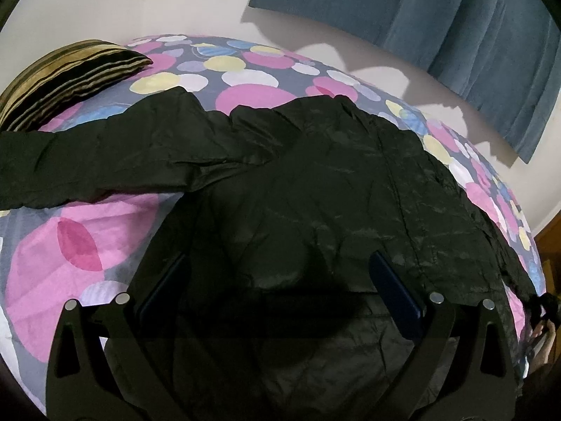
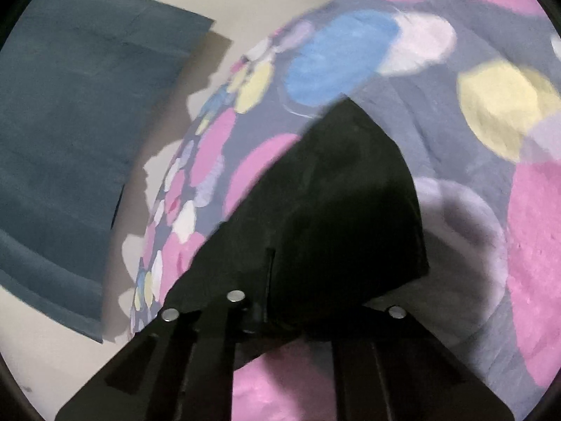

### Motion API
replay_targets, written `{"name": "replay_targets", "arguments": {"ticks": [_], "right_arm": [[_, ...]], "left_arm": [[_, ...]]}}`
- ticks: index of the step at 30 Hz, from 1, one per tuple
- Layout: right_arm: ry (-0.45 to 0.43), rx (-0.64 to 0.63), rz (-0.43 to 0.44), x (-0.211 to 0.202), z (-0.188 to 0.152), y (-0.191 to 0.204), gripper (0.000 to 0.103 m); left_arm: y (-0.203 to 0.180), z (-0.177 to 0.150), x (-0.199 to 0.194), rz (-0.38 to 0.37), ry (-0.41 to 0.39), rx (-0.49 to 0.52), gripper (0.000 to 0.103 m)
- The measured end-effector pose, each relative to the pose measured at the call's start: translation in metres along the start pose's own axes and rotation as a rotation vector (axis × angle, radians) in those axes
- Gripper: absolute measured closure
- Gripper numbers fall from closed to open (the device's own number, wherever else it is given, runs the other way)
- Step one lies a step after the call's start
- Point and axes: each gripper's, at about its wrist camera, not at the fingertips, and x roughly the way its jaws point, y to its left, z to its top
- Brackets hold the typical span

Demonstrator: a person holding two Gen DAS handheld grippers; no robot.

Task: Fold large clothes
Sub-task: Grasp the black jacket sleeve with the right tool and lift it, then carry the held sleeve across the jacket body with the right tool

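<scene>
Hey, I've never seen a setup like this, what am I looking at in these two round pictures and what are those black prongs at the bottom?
No robot here: a person holds a two-finger gripper in each hand, and a fisheye camera on each looks along its fingers, hence the round, bent pictures. The left camera shows the left gripper open above a black jacket spread on a bed with a dotted cover; a striped pillow lies at the far corner, and a blue curtain hangs on the wall. The right camera, somewhat blurred, shows the right gripper with its fingers together on a piece of that black cloth.
</scene>
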Motion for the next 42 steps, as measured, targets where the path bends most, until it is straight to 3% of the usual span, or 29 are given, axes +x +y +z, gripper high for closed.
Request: {"name": "replay_targets", "arguments": {"ticks": [4, 10, 20, 33, 42], "right_arm": [[-0.027, -0.14, 0.047, -0.012, -0.01, 0.051, 0.093], [0.038, -0.335, 0.158, -0.004, -0.047, 0.143, 0.093], [0.193, -0.602, 0.281, 0.044, -0.162, 0.268, 0.093], [0.345, -0.867, 0.345, 0.075, -0.305, 0.34, 0.094], [0.448, -1.009, 0.306, 0.098, -0.375, 0.344, 0.094]], "left_arm": [[0.004, 0.001, 0.003, 0.018, 0.007, -0.021, 0.002], [0.011, 0.001, 0.003, 0.02, 0.022, -0.037, 0.002], [0.012, 0.002, 0.0, 0.011, 0.009, -0.025, 0.002], [0.013, 0.005, -0.002, -0.003, 0.007, -0.033, 0.002], [0.012, 0.006, 0.0, -0.013, 0.014, -0.029, 0.002]]}}
